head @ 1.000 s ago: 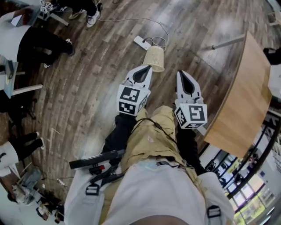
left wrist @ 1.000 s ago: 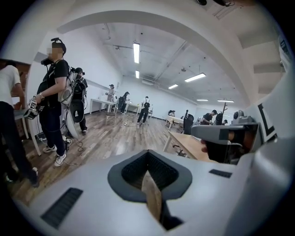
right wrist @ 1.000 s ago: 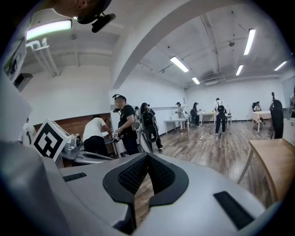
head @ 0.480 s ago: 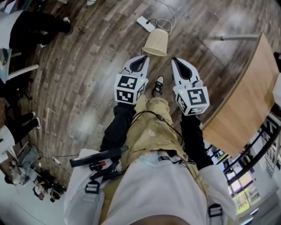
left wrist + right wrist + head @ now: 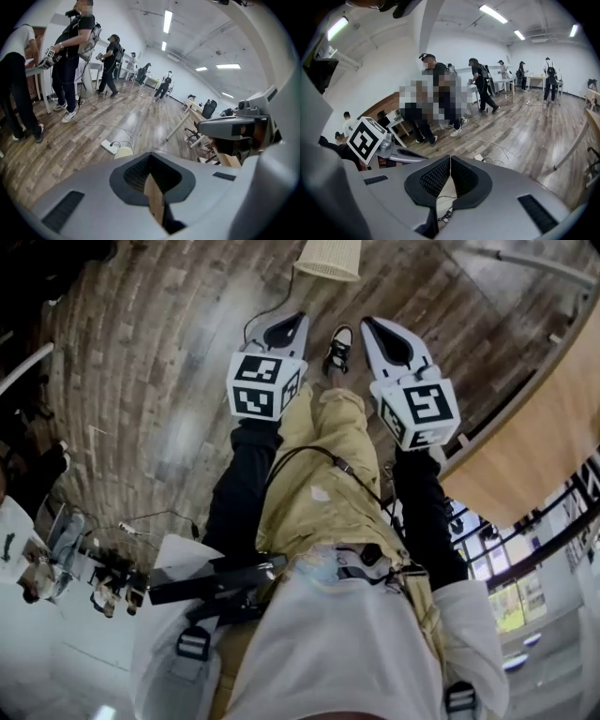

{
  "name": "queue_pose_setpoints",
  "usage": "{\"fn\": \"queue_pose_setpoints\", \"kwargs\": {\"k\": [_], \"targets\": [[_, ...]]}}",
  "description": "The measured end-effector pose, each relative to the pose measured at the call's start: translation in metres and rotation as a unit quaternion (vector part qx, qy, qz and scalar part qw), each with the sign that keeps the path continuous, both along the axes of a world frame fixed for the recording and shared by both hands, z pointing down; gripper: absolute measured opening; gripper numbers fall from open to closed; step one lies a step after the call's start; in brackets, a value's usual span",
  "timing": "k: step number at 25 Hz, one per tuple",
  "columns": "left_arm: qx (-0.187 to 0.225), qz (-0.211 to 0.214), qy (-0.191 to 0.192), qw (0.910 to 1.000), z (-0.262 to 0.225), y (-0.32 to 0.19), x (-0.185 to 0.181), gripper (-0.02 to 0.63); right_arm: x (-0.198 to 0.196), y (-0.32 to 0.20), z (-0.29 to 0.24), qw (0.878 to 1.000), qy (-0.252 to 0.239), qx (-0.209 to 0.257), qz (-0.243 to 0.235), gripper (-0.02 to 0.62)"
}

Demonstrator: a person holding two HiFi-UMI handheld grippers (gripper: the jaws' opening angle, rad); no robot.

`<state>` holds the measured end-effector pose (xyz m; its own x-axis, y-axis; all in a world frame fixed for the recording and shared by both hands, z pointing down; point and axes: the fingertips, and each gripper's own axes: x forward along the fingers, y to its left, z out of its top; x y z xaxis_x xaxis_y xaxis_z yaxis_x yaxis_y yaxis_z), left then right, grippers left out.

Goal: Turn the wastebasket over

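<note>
The wastebasket (image 5: 329, 258) is a cream ribbed basket standing on the wood floor, cut off by the top edge of the head view. It also peeks out just over my left jaws in the left gripper view (image 5: 123, 152). My left gripper (image 5: 296, 317) and right gripper (image 5: 368, 324) hang side by side above the floor, short of the basket and pointing toward it. Both have their jaws together with nothing held, as the left gripper (image 5: 150, 155) and right gripper (image 5: 450, 157) show in their own views. A shoe (image 5: 337, 347) stands between them.
A white power strip (image 5: 110, 146) with a cable lies on the floor just behind the basket. A wooden table (image 5: 553, 456) is close on the right, its slanted leg (image 5: 180, 127) further off. Several people stand and work at desks across the room.
Both grippers have sunk toward the floor and tipped downward. In the head view the basket has slid from mid-frame to the top edge, and a shoe has come into sight between the grippers.
</note>
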<state>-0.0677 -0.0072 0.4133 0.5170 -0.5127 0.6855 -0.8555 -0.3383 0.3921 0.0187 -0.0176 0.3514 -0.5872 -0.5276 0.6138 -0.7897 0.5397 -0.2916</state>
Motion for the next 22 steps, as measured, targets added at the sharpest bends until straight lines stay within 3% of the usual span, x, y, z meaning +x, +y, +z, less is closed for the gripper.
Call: {"fn": "queue_pose_setpoints", "kwargs": {"k": [8,16,22], "targets": [[-0.075,0.006,-0.017,0.9970,0.145,0.042,-0.010,0.002,-0.001,0.040,0.172,0.993,0.005,-0.116,0.023,0.021],[-0.101,0.013,-0.018,0.9946,0.233,0.039,-0.003,0.002,-0.010,0.038,0.281,0.988,0.004,-0.153,0.020,0.021],[-0.110,0.055,-0.043,0.9915,0.279,0.036,0.005,0.002,-0.017,0.029,0.328,0.987,0.017,-0.163,-0.007,0.021]]}}
